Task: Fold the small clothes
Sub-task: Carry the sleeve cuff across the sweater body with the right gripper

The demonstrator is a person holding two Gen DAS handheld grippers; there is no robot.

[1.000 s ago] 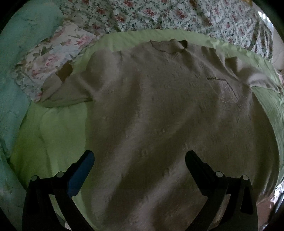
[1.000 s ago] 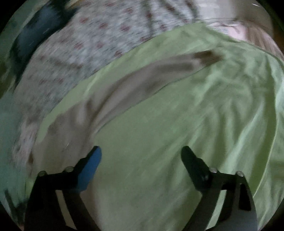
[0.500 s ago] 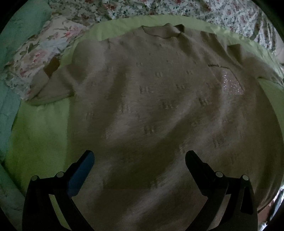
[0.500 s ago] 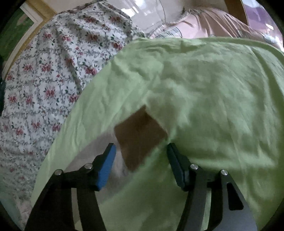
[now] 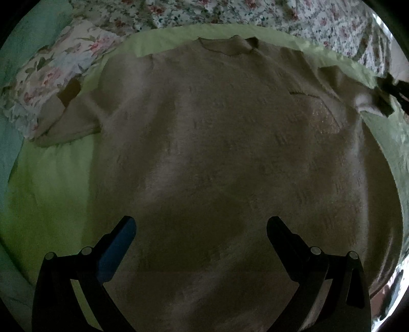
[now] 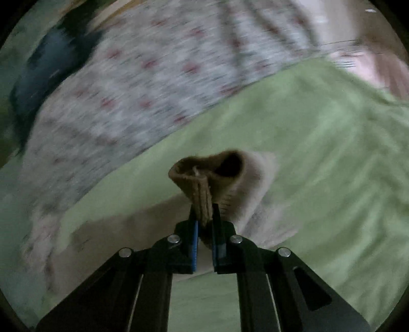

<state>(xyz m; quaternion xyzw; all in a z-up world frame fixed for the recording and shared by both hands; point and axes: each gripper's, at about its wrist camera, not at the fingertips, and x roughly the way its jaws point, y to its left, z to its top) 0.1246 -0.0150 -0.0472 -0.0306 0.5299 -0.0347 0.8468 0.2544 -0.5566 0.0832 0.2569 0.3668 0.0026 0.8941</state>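
**Fold only just started: 1 sleeve gripped**

The sweater [image 5: 217,143] lies flat, front up, on the green sheet [image 5: 51,184], with the body not folded yet. The right gripper [image 6: 203,219] has just been closing and now pinches the cuff [image 6: 204,184] of 1 sleeve, lifted off the sheet. The left gripper [image 5: 200,229] hangs spread wide above the hem, gripping nothing. Both sleeves and the body are, I judge, still to fold.

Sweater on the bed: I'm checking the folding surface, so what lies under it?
The sweater lies flat on a light green sheet, which shows past its sides and collar. A floral cover lies beyond the sheet. What is beneath the sweater's middle is covered.
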